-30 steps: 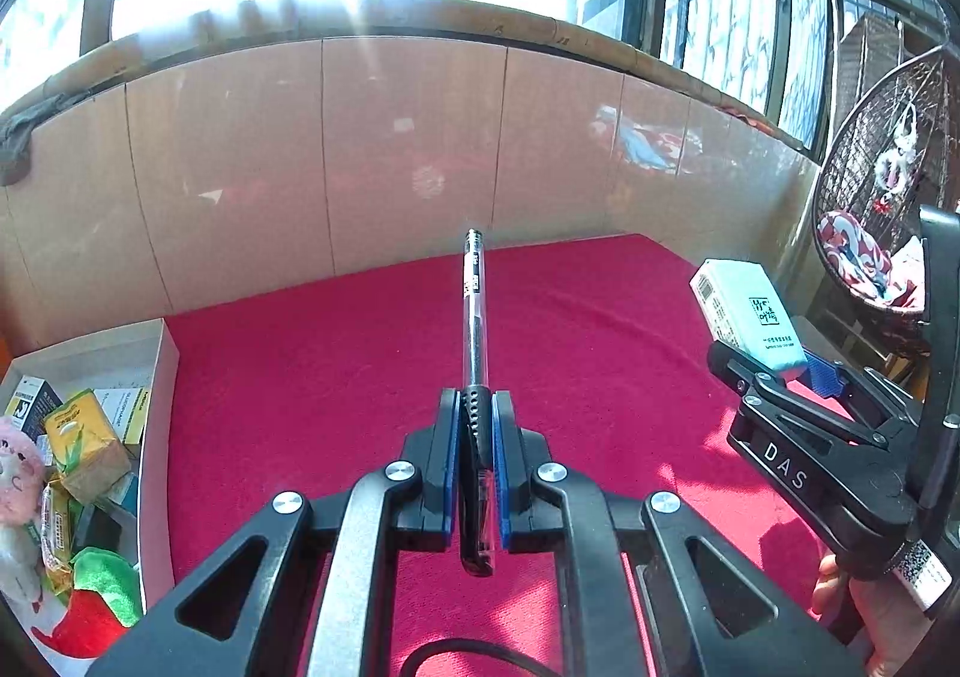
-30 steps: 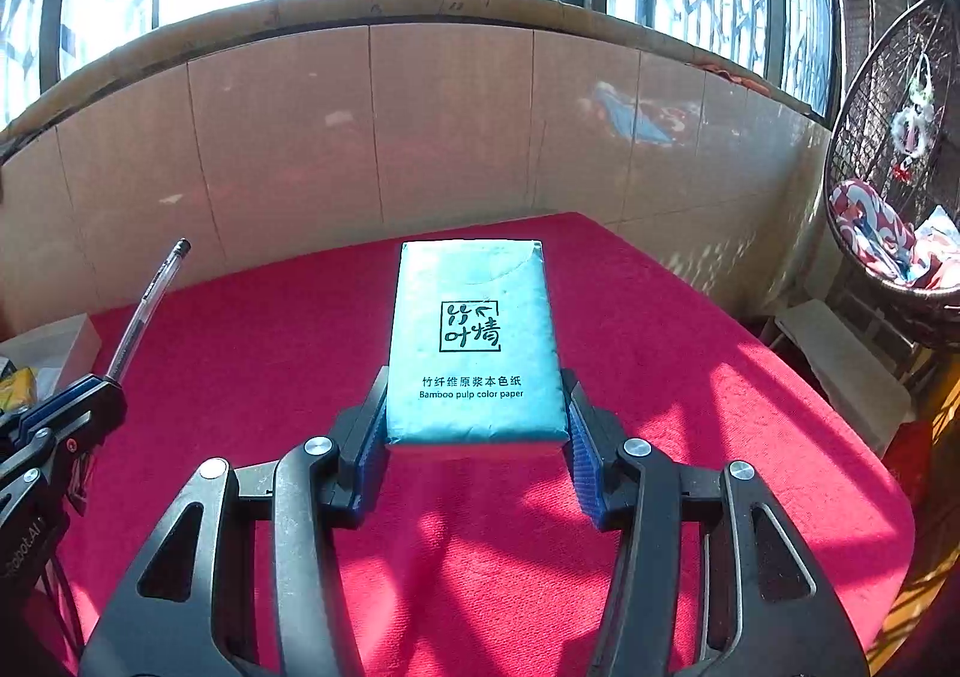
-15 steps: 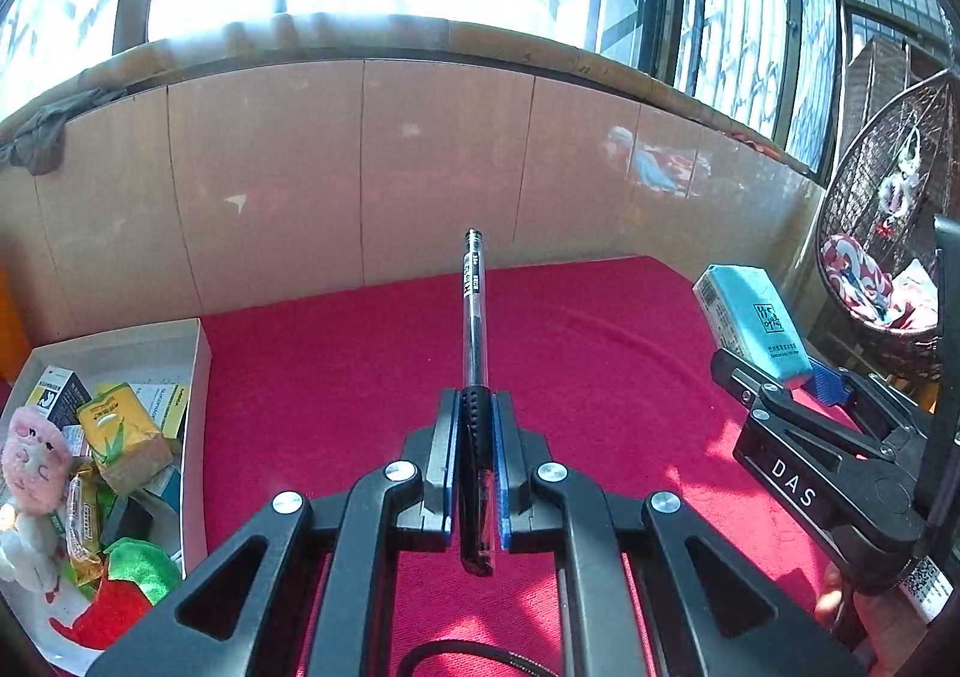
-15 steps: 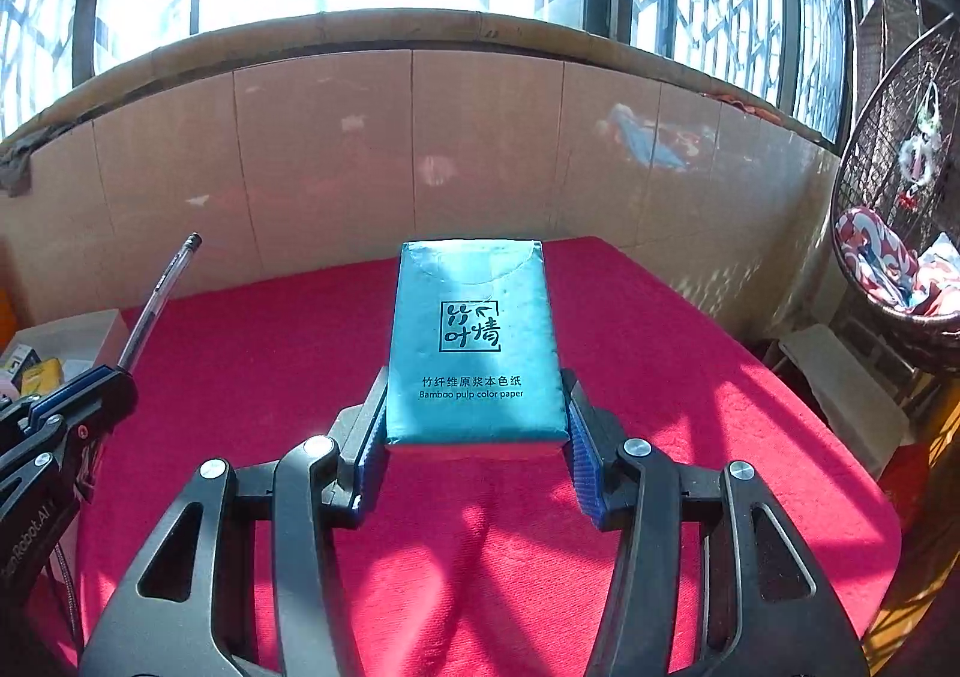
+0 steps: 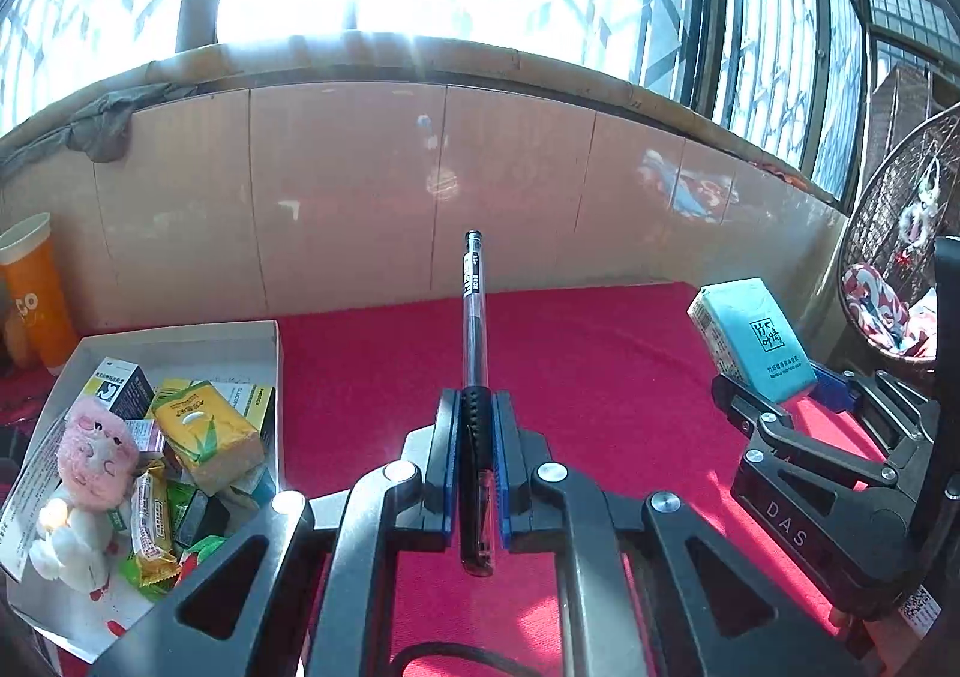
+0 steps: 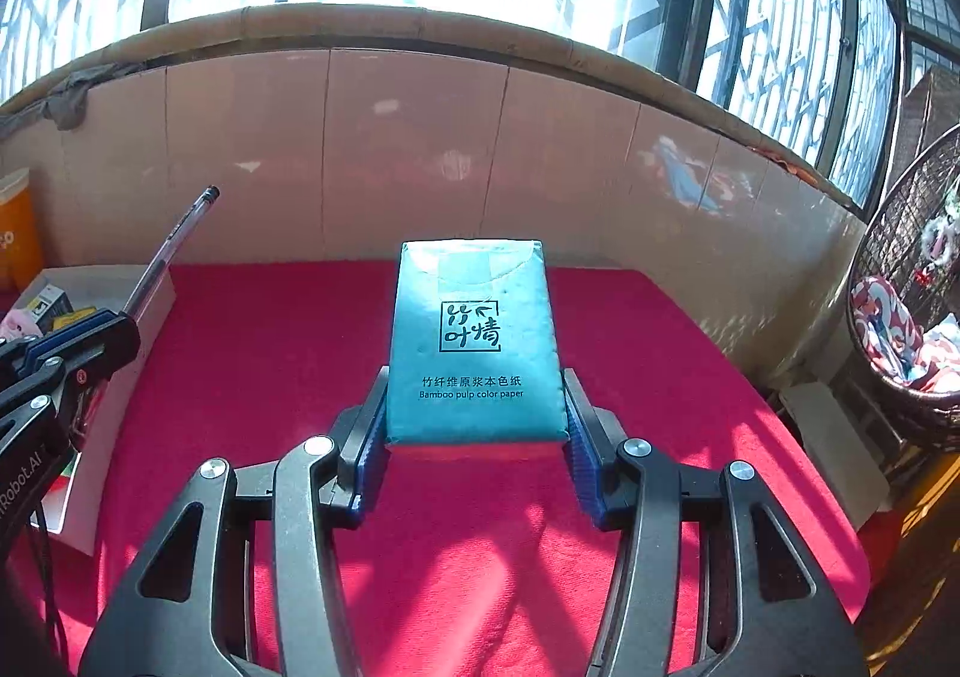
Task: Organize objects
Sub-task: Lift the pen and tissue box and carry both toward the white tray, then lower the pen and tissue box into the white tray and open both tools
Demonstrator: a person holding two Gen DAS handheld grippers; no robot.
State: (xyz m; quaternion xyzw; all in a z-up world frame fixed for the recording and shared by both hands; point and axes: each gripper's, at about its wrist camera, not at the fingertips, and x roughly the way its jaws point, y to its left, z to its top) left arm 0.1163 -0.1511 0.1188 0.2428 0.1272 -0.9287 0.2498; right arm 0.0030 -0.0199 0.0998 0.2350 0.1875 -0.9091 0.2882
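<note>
A light, stiff pen (image 5: 474, 317) is clamped by its rubber grip in the left gripper (image 5: 475, 449) while a soft, easily crushed tissue pack (image 6: 474, 341) is pinched at its near end by the right gripper (image 6: 474, 437), both held above the red cloth (image 5: 600, 377), the white box (image 5: 273, 377) lying far left.

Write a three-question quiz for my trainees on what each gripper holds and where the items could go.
1. True or false: the left gripper is shut on a pen.
2. The right gripper holds: A) a plush toy, B) a teal tissue pack, C) an orange cup.
3. Fill in: the white box of small items sits on the ____ cloth.

Key: 1 true; 2 B; 3 red.
</note>
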